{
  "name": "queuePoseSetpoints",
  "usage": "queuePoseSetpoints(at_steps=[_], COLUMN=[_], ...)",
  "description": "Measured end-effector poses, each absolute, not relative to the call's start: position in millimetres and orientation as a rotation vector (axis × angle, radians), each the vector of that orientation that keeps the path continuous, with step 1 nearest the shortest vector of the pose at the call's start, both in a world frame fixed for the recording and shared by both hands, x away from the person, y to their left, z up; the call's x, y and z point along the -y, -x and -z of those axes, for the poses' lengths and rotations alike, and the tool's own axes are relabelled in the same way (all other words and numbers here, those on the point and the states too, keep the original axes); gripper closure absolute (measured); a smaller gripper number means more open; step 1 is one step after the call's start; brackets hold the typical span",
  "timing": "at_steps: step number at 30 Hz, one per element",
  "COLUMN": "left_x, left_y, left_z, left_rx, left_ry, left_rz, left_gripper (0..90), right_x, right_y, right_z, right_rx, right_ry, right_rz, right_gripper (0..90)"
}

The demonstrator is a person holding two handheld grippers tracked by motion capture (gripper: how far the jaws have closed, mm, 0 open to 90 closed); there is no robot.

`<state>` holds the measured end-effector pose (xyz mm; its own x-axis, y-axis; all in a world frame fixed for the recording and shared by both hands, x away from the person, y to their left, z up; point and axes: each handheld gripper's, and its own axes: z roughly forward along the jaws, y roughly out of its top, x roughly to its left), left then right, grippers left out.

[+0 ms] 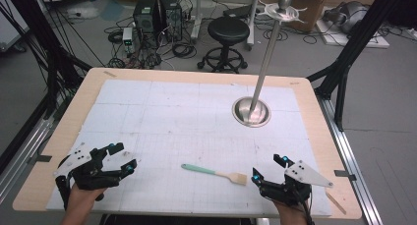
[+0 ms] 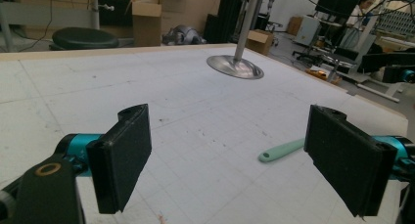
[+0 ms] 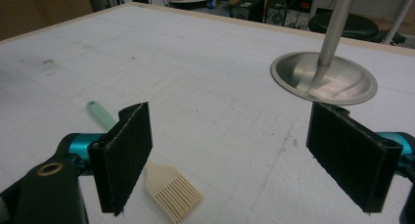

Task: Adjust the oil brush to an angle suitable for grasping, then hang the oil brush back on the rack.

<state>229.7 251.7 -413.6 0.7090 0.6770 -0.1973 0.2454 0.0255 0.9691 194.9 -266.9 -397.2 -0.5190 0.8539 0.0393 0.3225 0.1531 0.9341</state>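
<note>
A small brush (image 1: 215, 173) with a mint-green handle and pale bristles lies flat near the table's front edge, between both hands. My left gripper (image 1: 123, 157) rests at the front left, open, with nothing between its jaws; its own view has the brush handle (image 2: 281, 150) off to the right. At the front right my right gripper (image 1: 269, 168) is open and empty, just right of the bristles. Seen from the right gripper, the brush (image 3: 161, 182) lies by the left pad (image 3: 125, 155), untouched.
A metal pole (image 1: 268, 58) rises from a round steel base (image 1: 251, 112) at the table's right of centre. The white gridded mat (image 1: 187, 131) covers most of the wooden table. A black stool (image 1: 228, 33) and computer boxes stand beyond the far edge.
</note>
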Motion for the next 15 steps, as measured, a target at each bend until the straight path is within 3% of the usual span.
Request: queuePoseSetpoints(at_steps=[12, 15], left_x=[-255, -254], left_y=[-230, -229], left_z=[416, 415], left_rx=[-0.765, -0.753], left_ry=[-1.568, -1.569], left_rz=[-0.396, -0.408], left_gripper=[18.5, 18.7], right_x=[247, 238], right_y=[-206, -212], right_z=[399, 401], right_rx=[-2.026, -2.080], right_ry=[-1.051, -1.021], right_rz=[-1.361, -1.348], right_gripper=[16.6, 21.1])
